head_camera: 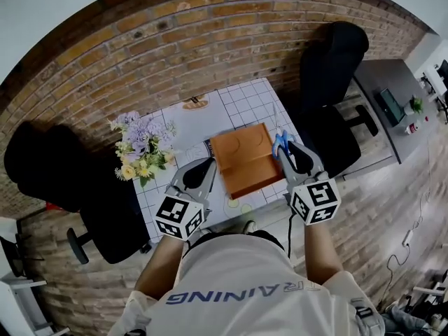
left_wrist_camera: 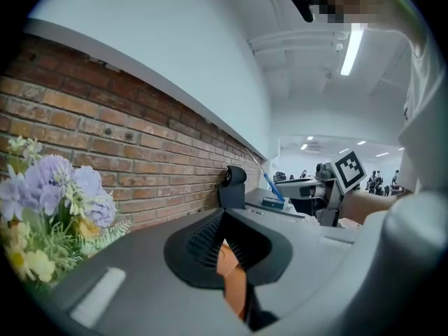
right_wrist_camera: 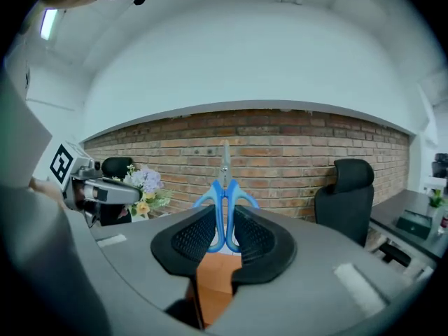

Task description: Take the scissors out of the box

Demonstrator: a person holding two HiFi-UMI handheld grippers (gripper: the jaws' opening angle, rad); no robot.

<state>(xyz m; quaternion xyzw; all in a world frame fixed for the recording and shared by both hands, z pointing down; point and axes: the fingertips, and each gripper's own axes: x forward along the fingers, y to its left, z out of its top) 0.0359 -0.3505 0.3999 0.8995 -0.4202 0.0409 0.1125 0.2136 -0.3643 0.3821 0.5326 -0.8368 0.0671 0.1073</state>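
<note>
Nearest the viewer, the right gripper (right_wrist_camera: 224, 224) is clamped on the blue handles of the scissors (right_wrist_camera: 225, 187), blades upright, above the right edge of the orange box (head_camera: 245, 161). The left gripper (left_wrist_camera: 224, 238) hovers by the box's left edge, its jaws narrowly apart and empty. The box rests on the grid-patterned bench (head_camera: 241, 103). A flower bouquet (head_camera: 143, 145) stands to its left, with a brick wall (head_camera: 210, 40) beyond.

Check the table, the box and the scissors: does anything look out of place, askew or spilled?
Only the scissors: they are not in the box but pinched by their blue handles in the right tongs, blades sticking out beyond the tips, beside the box's right edge. Nothing looks spilled or damaged.
</note>
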